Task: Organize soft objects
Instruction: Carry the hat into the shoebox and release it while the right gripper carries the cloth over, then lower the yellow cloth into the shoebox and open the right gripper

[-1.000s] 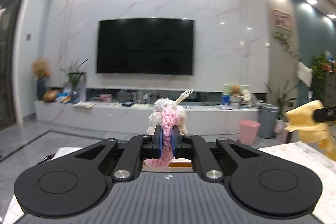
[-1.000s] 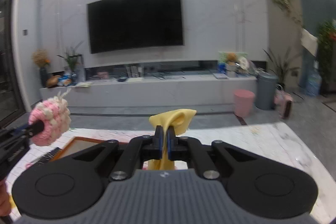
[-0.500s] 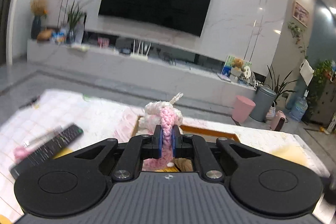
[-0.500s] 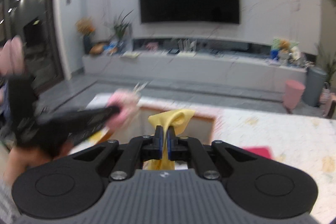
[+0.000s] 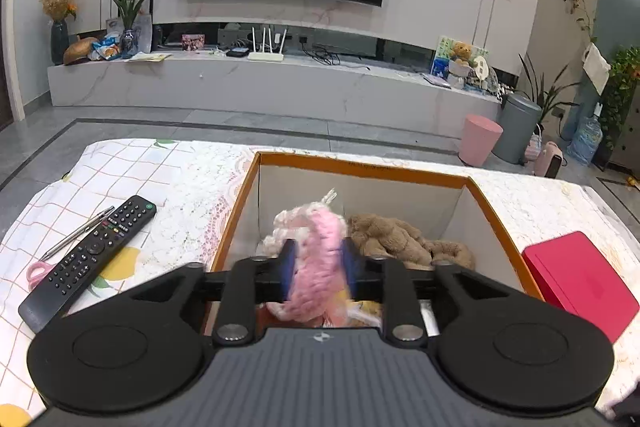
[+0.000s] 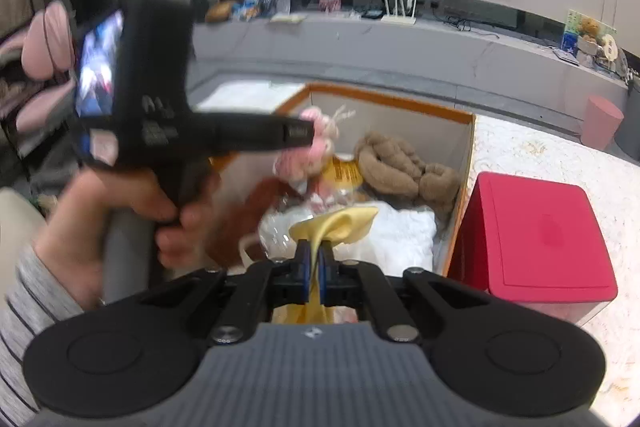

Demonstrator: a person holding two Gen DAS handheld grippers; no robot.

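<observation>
The pink-and-cream crocheted toy (image 5: pixel 316 259) hung between the fingers of the left gripper (image 5: pixel 318 269), over the open top of the orange-rimmed cardboard box (image 5: pixel 360 169). The left jaws had just been opening, with the toy between them; the blue pads (image 5: pixel 288 263) stood apart on either side of it, and motion blur made it unclear whether they were touching the yarn. In the right wrist view the toy (image 6: pixel 316 143) appeared at the tip of the left gripper (image 6: pixel 298 133), above the box contents.

The yellow cloth (image 6: pixel 340 227) was pinched tight between the right gripper's (image 6: pixel 314 263) closed fingers, its free end fanned out forward over the near part of the box interior.

Inside the box (image 6: pixel 464 155): a brown plush (image 5: pixel 400 239) lay against the far right side, a white padded item (image 6: pixel 400 239) lay nearer, and some clear plastic wrapping with a yellow label (image 6: pixel 344 175) sat near the middle. A rust-brown soft item (image 6: pixel 248 211) lay at the left, partly hidden.

A person's hand (image 6: pixel 132 211) with a striped sleeve (image 6: pixel 28 307) held the left gripper's handle.

A red box (image 5: pixel 580 279) stood just beside the cardboard box on its right. On the patterned tablecloth (image 5: pixel 180 179) to the left lay a black remote (image 5: pixel 90 261), a pen (image 5: pixel 78 233) and pink-handled scissors (image 5: pixel 38 273).
</observation>
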